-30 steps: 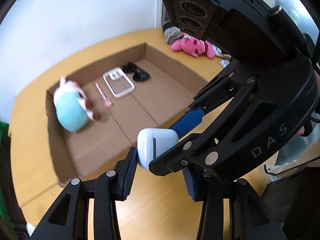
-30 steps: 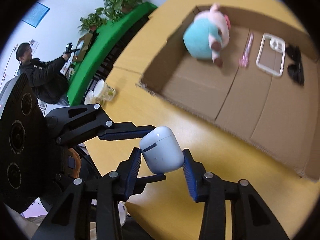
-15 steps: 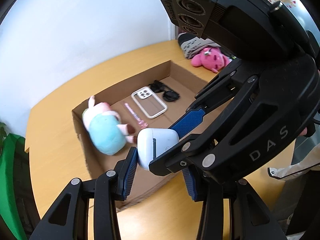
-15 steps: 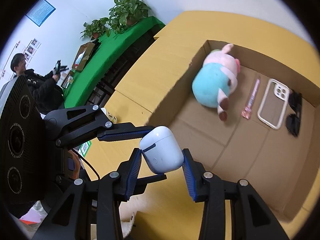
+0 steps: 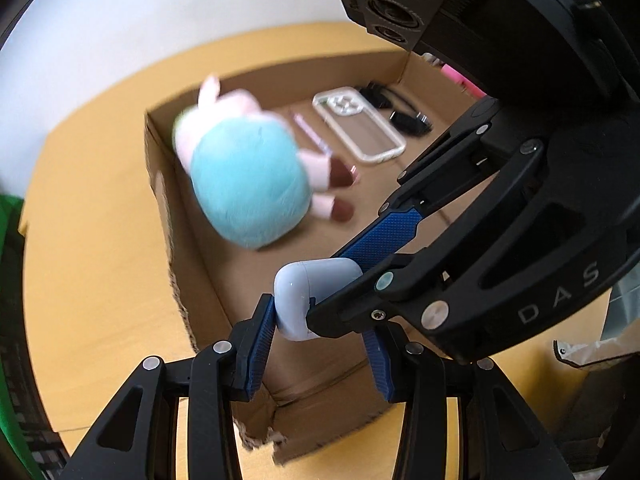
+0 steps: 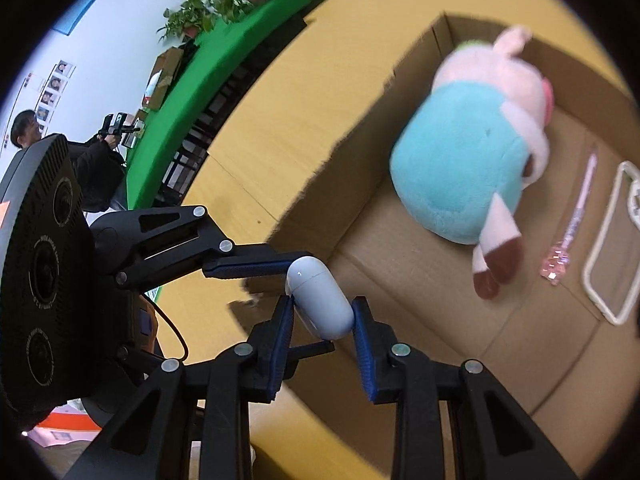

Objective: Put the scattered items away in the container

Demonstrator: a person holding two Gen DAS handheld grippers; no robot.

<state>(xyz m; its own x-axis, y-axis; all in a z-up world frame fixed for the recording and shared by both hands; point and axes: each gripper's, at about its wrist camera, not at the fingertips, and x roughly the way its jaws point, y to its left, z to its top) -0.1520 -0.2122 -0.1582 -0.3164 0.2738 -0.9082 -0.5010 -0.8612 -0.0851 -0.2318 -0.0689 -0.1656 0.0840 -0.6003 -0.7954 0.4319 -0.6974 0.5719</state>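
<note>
A white earbud case (image 5: 308,296) (image 6: 320,300) is held between both grippers above the near corner of a shallow cardboard box (image 5: 168,216) (image 6: 360,184). My left gripper (image 5: 320,332) and my right gripper (image 6: 322,316) each have their blue pads against the case, crossing at right angles. Inside the box lie a teal and pink pig plush (image 5: 248,176) (image 6: 468,160), a pink pen (image 5: 310,132) (image 6: 576,220), a clear phone case (image 5: 360,128) (image 6: 616,248) and black sunglasses (image 5: 400,112).
The box sits on a yellow wooden table (image 5: 92,240) (image 6: 280,120). A green-covered bench with plants (image 6: 224,40) and a person (image 6: 28,136) are at the far left in the right wrist view. A pink object (image 5: 460,78) lies beyond the box.
Both grippers with the earbud case have moved closer to the box and lower, now over its near corner. The plush looks much larger in both views.
</note>
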